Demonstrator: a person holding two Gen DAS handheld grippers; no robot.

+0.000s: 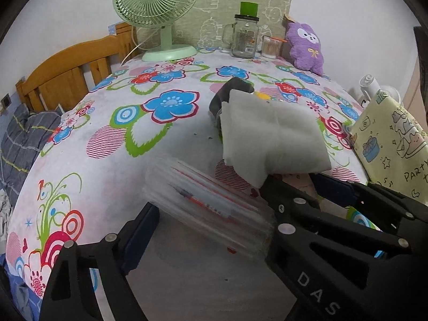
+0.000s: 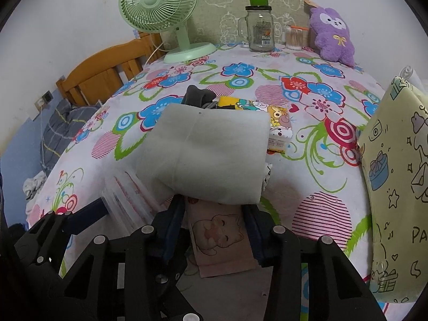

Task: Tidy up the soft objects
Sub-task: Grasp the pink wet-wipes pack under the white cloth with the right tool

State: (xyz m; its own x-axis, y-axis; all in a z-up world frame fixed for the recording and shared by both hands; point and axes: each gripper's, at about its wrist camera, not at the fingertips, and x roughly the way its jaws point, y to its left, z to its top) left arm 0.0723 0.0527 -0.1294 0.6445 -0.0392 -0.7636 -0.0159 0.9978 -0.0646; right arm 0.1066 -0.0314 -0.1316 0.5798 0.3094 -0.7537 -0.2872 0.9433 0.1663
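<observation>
A folded pale grey cloth (image 2: 208, 155) is held above the flowered table cover; it also shows in the left wrist view (image 1: 270, 133). My right gripper (image 2: 214, 214) is shut on its near edge. A clear plastic bag (image 1: 208, 208) with red print hangs blurred between the fingers of my left gripper (image 1: 211, 230), whose jaws stand wide apart; I cannot tell whether they grip it. The bag also shows in the right wrist view (image 2: 128, 200). A dark grey cloth (image 2: 198, 96) and small printed tissue packs (image 2: 278, 123) lie behind the pale cloth. A pink cat-print item (image 2: 219, 238) lies under the right gripper.
A green fan (image 2: 160, 8), a glass jar (image 2: 260, 32), cotton swabs (image 2: 294, 37) and a purple plush toy (image 2: 334, 37) stand along the back. A yellow printed bag (image 2: 396, 187) stands at the right. A wooden bed frame (image 1: 67, 75) and bedding (image 1: 18, 139) lie left.
</observation>
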